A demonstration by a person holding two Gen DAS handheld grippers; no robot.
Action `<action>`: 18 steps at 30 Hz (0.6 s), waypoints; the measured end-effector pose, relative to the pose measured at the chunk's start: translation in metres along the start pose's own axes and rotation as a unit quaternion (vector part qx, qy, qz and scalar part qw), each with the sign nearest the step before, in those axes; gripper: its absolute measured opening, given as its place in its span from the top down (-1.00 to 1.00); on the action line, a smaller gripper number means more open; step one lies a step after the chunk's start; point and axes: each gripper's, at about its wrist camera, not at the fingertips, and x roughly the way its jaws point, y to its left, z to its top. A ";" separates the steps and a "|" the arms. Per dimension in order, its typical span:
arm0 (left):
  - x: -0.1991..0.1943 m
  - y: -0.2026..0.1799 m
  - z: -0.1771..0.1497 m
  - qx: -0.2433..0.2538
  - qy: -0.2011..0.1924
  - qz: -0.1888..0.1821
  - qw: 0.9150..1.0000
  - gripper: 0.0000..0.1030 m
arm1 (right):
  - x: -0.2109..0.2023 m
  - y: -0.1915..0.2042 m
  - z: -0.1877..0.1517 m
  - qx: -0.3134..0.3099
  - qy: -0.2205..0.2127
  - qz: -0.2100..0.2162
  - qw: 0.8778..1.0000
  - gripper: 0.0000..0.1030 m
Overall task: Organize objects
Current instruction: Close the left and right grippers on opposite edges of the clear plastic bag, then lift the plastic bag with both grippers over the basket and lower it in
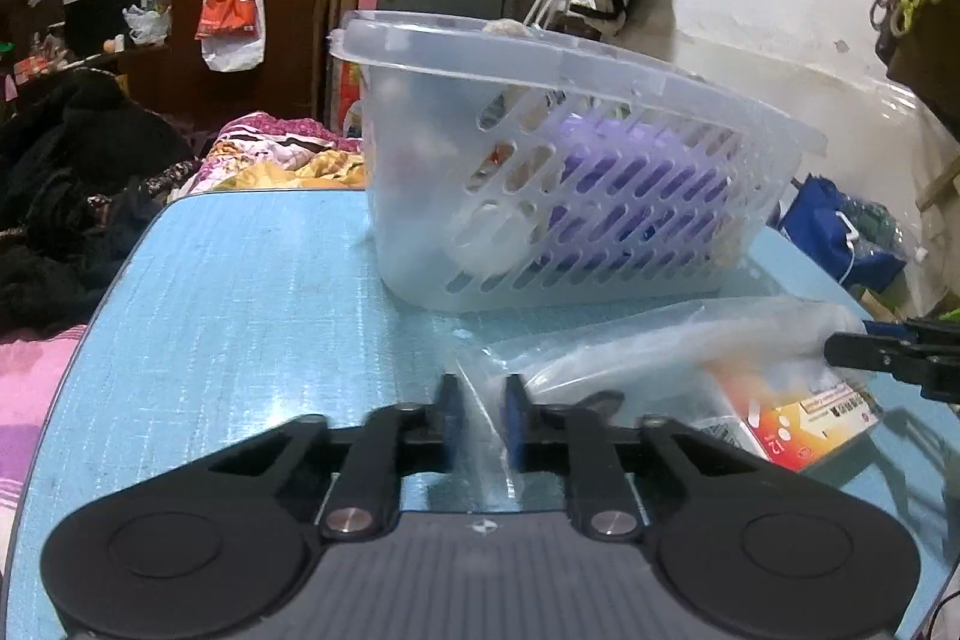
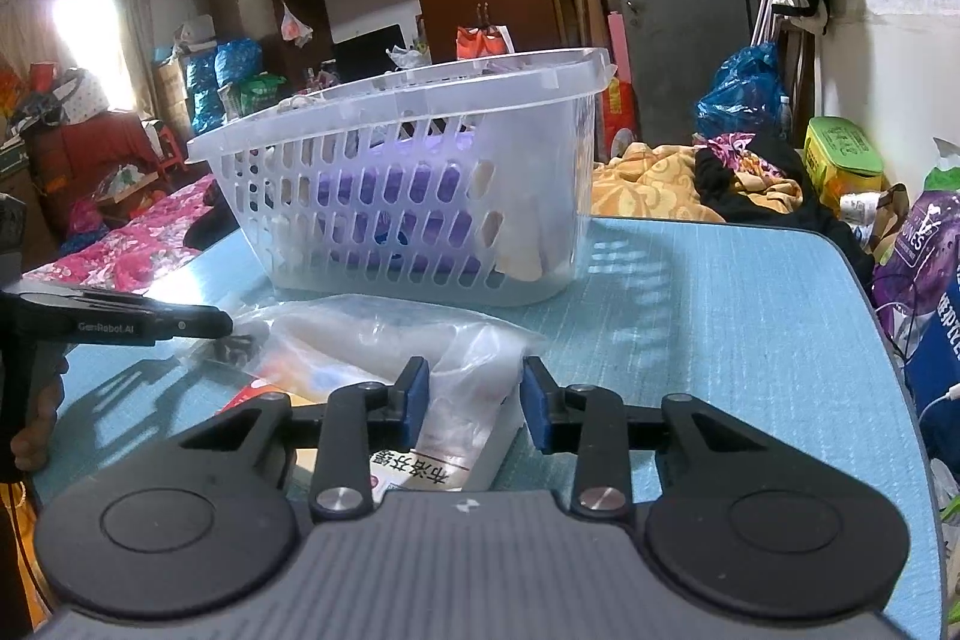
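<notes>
A clear plastic bag (image 1: 660, 358) holding a white, red and orange box (image 1: 804, 418) lies on the blue table (image 1: 240, 310) in front of a translucent slotted basket (image 1: 576, 172). My left gripper (image 1: 483, 418) is partly open with a corner of the bag between its blue pads. My right gripper (image 2: 474, 403) is open around the bag's other end (image 2: 468, 376), with the box (image 2: 432, 466) under it. The basket (image 2: 420, 172) holds a purple item (image 2: 390, 196) and pale things. Each gripper shows in the other's view, the right one (image 1: 900, 358) and the left one (image 2: 180, 325).
Bedding (image 1: 288, 160) and dark clothes (image 1: 72, 172) lie beyond the table's far left edge. Bags (image 2: 936, 280) and a yellow-green tub (image 2: 840, 160) crowd the table's right side. A blanket (image 2: 660, 184) lies behind the table. The person's hand (image 2: 36, 418) shows at the left.
</notes>
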 end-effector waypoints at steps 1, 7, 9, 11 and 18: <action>-0.001 0.002 0.000 -0.003 -0.003 0.008 1.000 0.95 | -0.001 0.001 0.000 -0.002 -0.002 -0.003 1.000 0.32; -0.001 0.001 0.000 0.006 -0.006 0.006 1.000 0.96 | -0.006 0.006 0.004 -0.018 -0.013 -0.006 1.000 0.41; -0.001 -0.001 0.000 0.006 -0.006 0.005 1.000 0.96 | -0.007 0.006 0.005 -0.020 -0.015 -0.005 1.000 0.43; -0.002 -0.001 0.000 0.002 -0.009 0.003 1.000 0.96 | -0.008 0.005 0.006 -0.019 -0.019 -0.002 1.000 0.47; -0.011 0.000 0.003 -0.005 -0.028 -0.003 1.000 0.96 | -0.016 0.011 0.010 -0.027 -0.034 0.001 0.999 0.57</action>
